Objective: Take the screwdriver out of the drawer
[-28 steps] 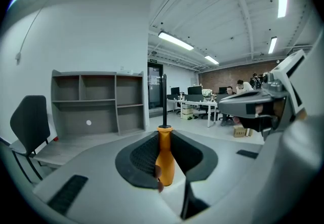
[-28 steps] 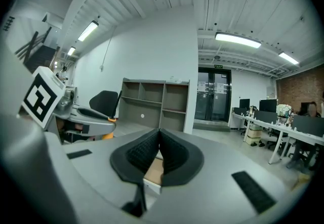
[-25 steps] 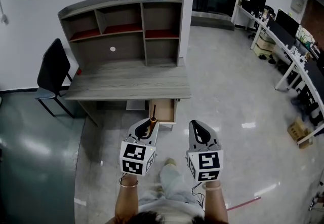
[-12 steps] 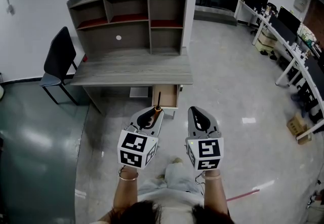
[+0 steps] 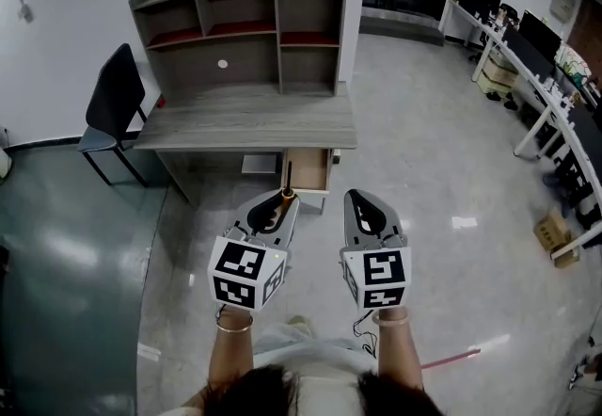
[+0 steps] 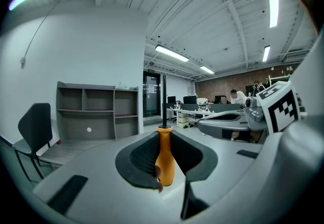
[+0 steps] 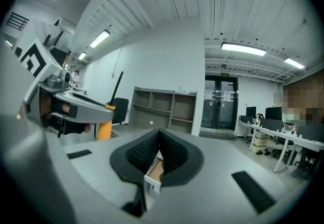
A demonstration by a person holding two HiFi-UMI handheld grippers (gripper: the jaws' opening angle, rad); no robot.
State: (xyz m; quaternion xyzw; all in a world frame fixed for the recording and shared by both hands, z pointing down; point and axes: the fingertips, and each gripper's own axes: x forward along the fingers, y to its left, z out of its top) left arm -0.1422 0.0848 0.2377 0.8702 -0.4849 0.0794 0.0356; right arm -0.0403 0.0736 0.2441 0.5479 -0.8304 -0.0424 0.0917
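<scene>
Holding the screwdriver (image 6: 164, 159) by its orange handle, the left gripper (image 5: 279, 205) has its jaws closed firmly on it, one ridged pad against each side, with the dark shaft standing upright above them. From where I stand the tool is already out of the drawer (image 5: 308, 174). It hangs in the air over the floor (image 5: 442, 179), in front of the desk (image 5: 245, 122) and near the open drawer front.

To finish this well, I would judge that the squeeze should stay even and the handle should stay upright. The handle swells and tapers, so a tilt or a slack grip could let it slide down through the pads. A smooth carry away from the desk edge looks safer than a quick swing.

The right gripper (image 5: 353, 202) is beside the left one, level with it. Its pads meet at the tips and it has hold of nothing. The wooden drawer only shows through the gap beneath them in the right gripper view.

Several things are hard to make out. The tip of the shaft is lost against the dark doorway in the left gripper view, and in the head view it is only a thin line over the drawer. The near pad covers part of the handle's lower end. The desk's edge hides most of the drawer's inside, so I cannot tell whether anything else lies in it.
</scene>
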